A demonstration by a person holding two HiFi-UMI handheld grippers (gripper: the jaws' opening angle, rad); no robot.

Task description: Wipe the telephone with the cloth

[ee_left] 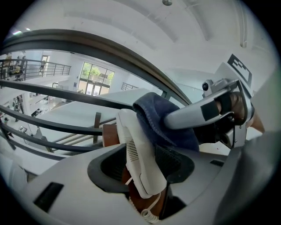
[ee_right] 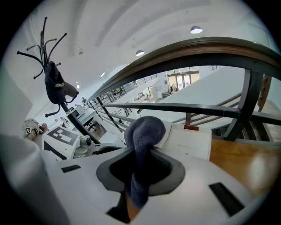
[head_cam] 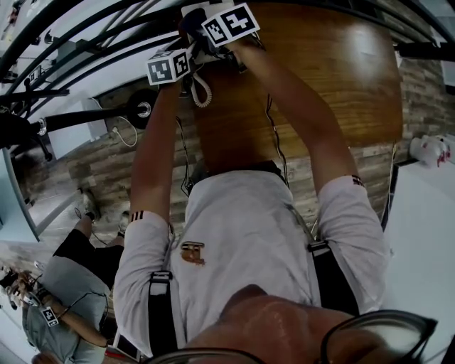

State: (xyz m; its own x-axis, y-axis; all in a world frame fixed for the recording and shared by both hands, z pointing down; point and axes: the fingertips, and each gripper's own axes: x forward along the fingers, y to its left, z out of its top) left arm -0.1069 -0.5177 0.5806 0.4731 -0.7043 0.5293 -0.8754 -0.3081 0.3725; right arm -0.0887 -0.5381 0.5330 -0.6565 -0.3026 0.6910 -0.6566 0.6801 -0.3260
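L tool [ee_left: 142,166] clamped on white handset [ee_left: 136,149], held off the phone base [ee_right: 193,141], which sits on the tabletop [ee_right: 239,160]. R tool [ee_right: 140,169] pinched tight on blue cloth [ee_right: 144,132], bunched against handset's back. Risk: wipe pressure could twist handset out of L grip, or coiled cord [ee_left: 148,214] could drag base. No legible writing; red tag on base too small.

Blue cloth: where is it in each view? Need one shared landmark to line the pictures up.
Head view: cloth is a small dark patch at top centre, beside the upper marker cube.
Left gripper view: cloth at centre, against the handset, gripped by the right tongs.
Right gripper view: cloth at centre, clamped between that gripper's jaws.
Shared landmark: the wooden table.
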